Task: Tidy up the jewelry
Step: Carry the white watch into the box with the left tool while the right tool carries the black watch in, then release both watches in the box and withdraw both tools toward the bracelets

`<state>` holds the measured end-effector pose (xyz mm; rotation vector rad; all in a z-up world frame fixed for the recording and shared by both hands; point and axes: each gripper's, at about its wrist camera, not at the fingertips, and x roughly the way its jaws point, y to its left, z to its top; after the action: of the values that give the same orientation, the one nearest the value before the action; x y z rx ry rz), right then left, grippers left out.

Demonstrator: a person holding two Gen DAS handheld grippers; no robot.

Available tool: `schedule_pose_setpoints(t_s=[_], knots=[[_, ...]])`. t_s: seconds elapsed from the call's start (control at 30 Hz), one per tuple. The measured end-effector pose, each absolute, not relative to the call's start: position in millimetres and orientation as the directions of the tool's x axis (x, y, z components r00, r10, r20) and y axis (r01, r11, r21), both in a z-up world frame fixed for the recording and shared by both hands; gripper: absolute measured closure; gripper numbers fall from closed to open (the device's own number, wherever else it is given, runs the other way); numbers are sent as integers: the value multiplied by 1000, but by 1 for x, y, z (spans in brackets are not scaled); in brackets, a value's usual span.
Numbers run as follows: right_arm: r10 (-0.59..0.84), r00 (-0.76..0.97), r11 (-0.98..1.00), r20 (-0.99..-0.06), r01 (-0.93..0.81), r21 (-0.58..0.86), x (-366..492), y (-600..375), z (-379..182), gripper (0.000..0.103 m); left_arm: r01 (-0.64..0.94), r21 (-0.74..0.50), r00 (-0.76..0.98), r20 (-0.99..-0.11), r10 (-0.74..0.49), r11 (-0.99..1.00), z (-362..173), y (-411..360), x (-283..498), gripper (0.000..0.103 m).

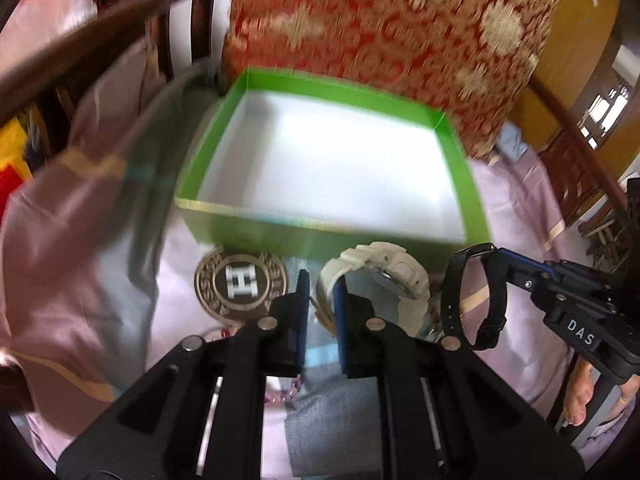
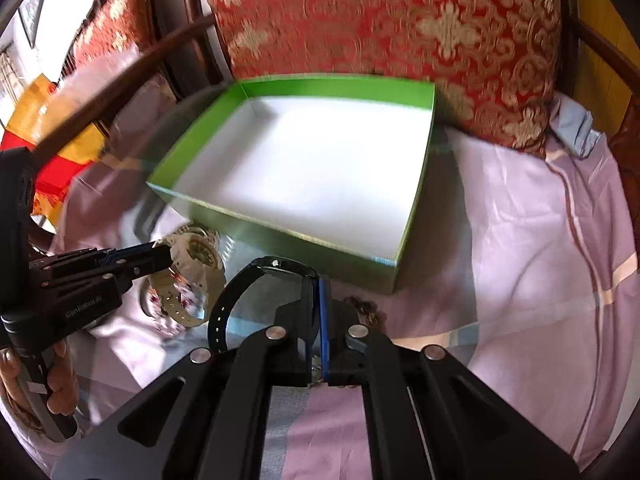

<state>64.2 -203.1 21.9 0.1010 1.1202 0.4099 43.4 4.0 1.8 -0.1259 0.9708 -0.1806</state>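
Two watches hang clamped above a lilac sheet (image 2: 520, 240): the left gripper (image 1: 322, 292) pinches the white watch (image 1: 376, 276), the right gripper (image 2: 316, 292) the black watch (image 2: 256, 292). Mid-frame sits the green box (image 2: 416, 200), before a red cushion (image 2: 380, 20). Motion blur smears the gold medallion (image 1: 240, 284) lower left.

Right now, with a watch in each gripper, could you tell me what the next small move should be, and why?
Probably carry both watches forward over the green box and lower them in. The left gripper is shut on the white watch, the right gripper on the black watch, and the box in front of them has nothing in it.
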Motion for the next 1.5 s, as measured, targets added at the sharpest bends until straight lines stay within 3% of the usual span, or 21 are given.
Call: schedule_pose_setpoints(t_s=[0.37, 0.7, 0.8, 0.87, 0.9, 0.93, 1.0, 1.13, 1.33, 1.5], knots=[[332, 481, 942, -811, -208, 263, 109, -203, 54, 100, 72, -198, 616, -762, -200, 977, 30, 8, 100, 91], [266, 464, 963, -845, -159, 216, 150, -189, 17, 100, 28, -199, 558, -810, -180, 980, -8, 12, 148, 91], [258, 447, 965, -856, -160, 207, 154, -189, 4, 99, 30, -180, 546, -821, -167, 983, -20, 9, 153, 86], [257, 439, 965, -861, -156, 209, 154, -189, -2, 97, 30, -178, 548, -820, -165, 984, -23, 7, 152, 79], [260, 437, 965, -861, -152, 214, 154, -190, -2, 90, 27, -166, 556, -817, -153, 986, -22, 6, 151, 74], [263, 439, 964, -859, -148, 220, 153, -191, -2, 76, 27, -156, 562, -815, -144, 987, -20, 6, 149, 68], [271, 451, 963, -851, -142, 231, 150, -193, 4, 62, 26, -141, 577, -806, -130, 990, -14, 7, 140, 66], [334, 440, 942, -834, -173, 287, 135, -198, 22, 62, 36, -174, 587, -794, -162, 984, -3, 18, 111, 63], [449, 378, 892, -810, -245, 381, 94, -202, 48, 62, 6, -154, 522, -842, -134, 988, -26, 33, 61, 60], [446, 225, 881, -866, -282, 381, 52, -197, 19, 58, -6, -143, 429, -894, -127, 990, -59, 41, 28, 60]])
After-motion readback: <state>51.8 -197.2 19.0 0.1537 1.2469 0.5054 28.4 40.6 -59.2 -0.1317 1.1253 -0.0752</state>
